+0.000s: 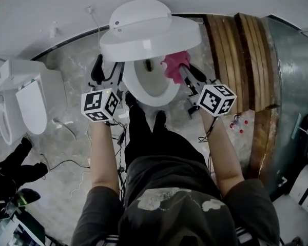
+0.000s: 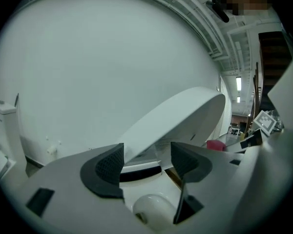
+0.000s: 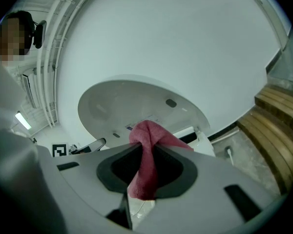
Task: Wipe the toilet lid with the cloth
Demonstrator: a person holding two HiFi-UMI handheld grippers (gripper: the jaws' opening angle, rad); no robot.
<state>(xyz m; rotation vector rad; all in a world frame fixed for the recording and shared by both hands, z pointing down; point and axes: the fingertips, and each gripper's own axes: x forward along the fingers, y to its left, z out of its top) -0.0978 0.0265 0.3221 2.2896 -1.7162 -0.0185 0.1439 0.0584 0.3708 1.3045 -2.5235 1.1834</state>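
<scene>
The white toilet lid (image 1: 149, 32) stands half raised over the bowl (image 1: 143, 94). My left gripper (image 1: 109, 70) is at the lid's left edge. In the left gripper view the lid's rim (image 2: 185, 116) runs between the two black pads (image 2: 106, 172) of that gripper (image 2: 146, 160), which is shut on it. My right gripper (image 1: 187, 75) is shut on a pink-red cloth (image 1: 175, 65) at the bowl's right side, just under the lid. In the right gripper view the cloth (image 3: 146, 150) bunches up out of the gripper (image 3: 145, 167), with the lid's underside (image 3: 132, 101) just beyond it.
A second white toilet (image 1: 28, 94) stands at the left on the marble floor. Curved wooden planks (image 1: 241, 60) and a metal panel (image 1: 292, 86) close off the right. Cables (image 1: 66, 163) trail on the floor, and the person's legs (image 1: 143, 132) stand right in front of the bowl.
</scene>
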